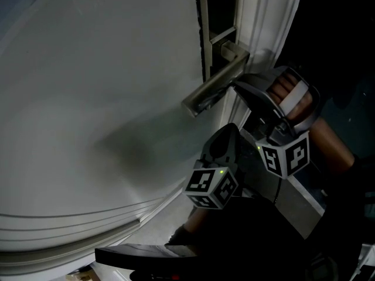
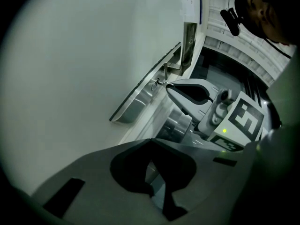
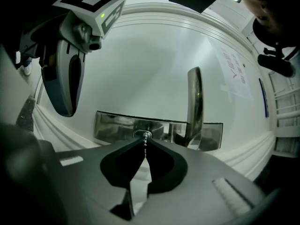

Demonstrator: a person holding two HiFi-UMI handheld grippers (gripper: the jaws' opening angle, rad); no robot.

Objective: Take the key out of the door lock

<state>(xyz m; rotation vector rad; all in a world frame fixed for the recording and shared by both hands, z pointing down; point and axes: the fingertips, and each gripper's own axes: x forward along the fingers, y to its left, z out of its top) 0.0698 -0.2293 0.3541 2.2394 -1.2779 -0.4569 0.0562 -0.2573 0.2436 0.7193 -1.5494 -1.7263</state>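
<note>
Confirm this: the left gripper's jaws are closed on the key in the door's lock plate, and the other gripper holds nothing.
Wrong side. The right gripper has its jaws closed on the key in the door's lock plate, as the right gripper view shows; the left gripper holds nothing.
</note>
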